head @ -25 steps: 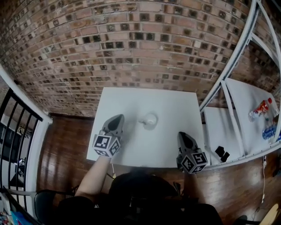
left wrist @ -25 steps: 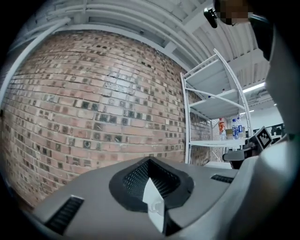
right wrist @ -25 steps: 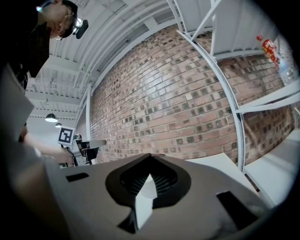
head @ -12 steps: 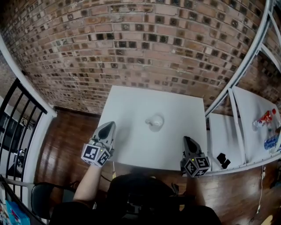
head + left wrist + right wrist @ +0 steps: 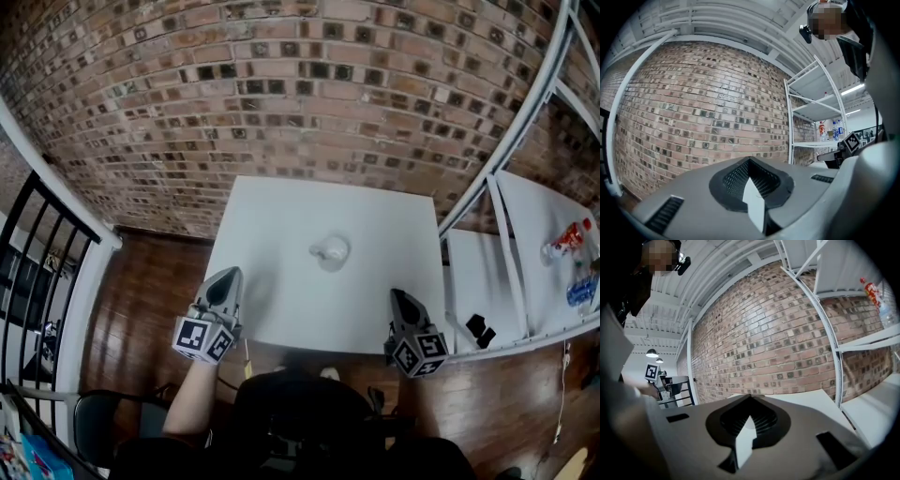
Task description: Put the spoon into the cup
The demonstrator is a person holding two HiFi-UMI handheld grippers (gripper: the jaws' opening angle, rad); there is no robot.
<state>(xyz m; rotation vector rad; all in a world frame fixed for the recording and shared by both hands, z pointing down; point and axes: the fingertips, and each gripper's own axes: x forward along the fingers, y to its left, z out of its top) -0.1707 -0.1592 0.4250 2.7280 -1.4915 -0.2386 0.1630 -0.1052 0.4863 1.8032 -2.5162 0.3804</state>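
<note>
A small white cup (image 5: 331, 251) stands near the middle of the white table (image 5: 281, 216). A short white piece juts from the cup's left side, and I cannot tell whether it is a spoon or a handle. No separate spoon shows on the table. My left gripper (image 5: 228, 273) is at the table's near-left edge, well left of the cup, shut and with nothing in it. My right gripper (image 5: 397, 294) is over the near-right corner, also shut with nothing in it. In the left gripper view the jaws (image 5: 749, 162) meet in front of a brick wall. In the right gripper view the jaws (image 5: 750, 405) point over the table.
A brick wall (image 5: 281, 103) stands behind the table. A white shelf rack (image 5: 506, 159) stands at the right with bottles (image 5: 565, 240) and a small black thing (image 5: 480, 328) on its shelves. A black railing (image 5: 37, 253) runs along the left, over a dark wooden floor (image 5: 141, 309).
My left gripper has pulled back from beside the cup to the table's near-left edge. The right gripper has stayed at the near-right corner.
</note>
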